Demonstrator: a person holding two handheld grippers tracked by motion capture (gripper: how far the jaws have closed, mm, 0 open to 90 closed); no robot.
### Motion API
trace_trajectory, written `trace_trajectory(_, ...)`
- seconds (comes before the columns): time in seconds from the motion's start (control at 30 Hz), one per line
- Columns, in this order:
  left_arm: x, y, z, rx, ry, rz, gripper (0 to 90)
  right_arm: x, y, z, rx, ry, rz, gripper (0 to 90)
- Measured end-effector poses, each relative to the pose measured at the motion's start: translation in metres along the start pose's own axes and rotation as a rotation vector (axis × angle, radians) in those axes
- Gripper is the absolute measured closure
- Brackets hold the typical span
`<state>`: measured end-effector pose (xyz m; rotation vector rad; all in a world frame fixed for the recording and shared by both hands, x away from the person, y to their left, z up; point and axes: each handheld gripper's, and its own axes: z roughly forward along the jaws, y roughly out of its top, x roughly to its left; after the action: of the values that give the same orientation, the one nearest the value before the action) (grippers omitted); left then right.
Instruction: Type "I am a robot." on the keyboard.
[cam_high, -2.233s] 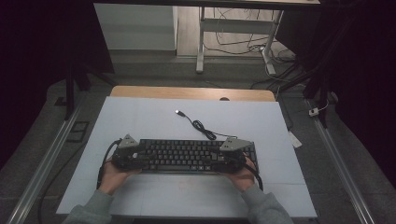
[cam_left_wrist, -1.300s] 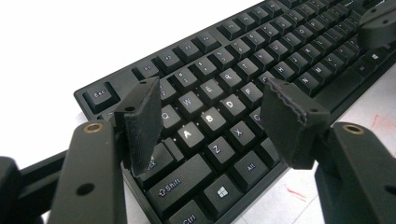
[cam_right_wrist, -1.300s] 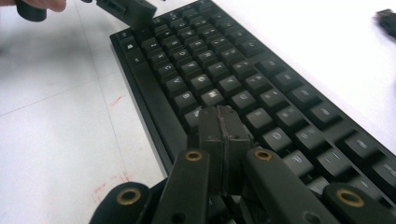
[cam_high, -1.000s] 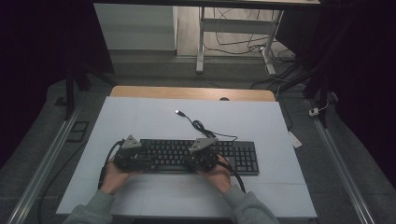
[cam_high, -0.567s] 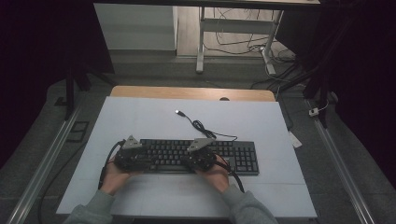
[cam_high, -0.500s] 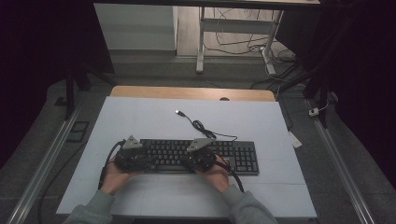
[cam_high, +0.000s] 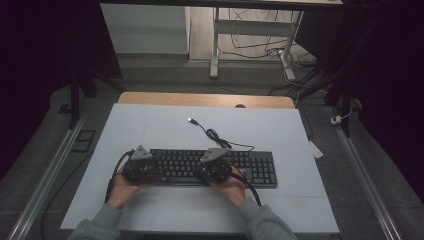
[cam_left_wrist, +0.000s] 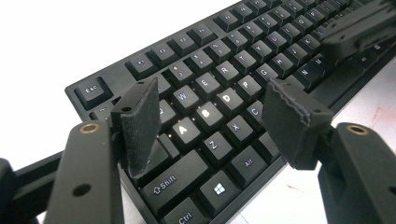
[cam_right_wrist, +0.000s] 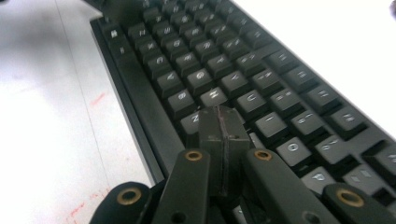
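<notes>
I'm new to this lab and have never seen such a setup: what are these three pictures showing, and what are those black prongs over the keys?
A person sits at a table holding a hand-held claw in each hand. The high view looks down from above: the left claw and right claw both sit over a black keyboard, whose cable runs away across the table to an unplugged plug.

The other two pictures come from small cameras riding on the claws. In the left gripper view, that claw's jaws stand open above the letter keys, holding nothing. In the right gripper view, its jaws are pressed shut together, the tip resting at the keys like a single finger; nothing is gripped.
</notes>
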<state>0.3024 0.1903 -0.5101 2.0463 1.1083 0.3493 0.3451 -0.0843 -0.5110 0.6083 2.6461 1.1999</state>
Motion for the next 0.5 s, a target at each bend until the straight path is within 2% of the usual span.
trace_trajectory(0.13,0.001,0.000,-0.001,-0.004,0.003,-0.001,36.8,-0.006,-0.002,-0.013,-0.034,-0.019,0.014,89.7)
trace_trajectory(0.3,0.001,0.000,-0.001,-0.002,0.004,0.003,36.8,-0.016,-0.013,-0.031,-0.053,-0.048,0.036,89.5)
trace_trajectory(0.5,-0.001,0.000,-0.001,-0.002,0.006,0.004,36.7,-0.026,-0.027,-0.053,-0.086,-0.089,0.059,74.2)
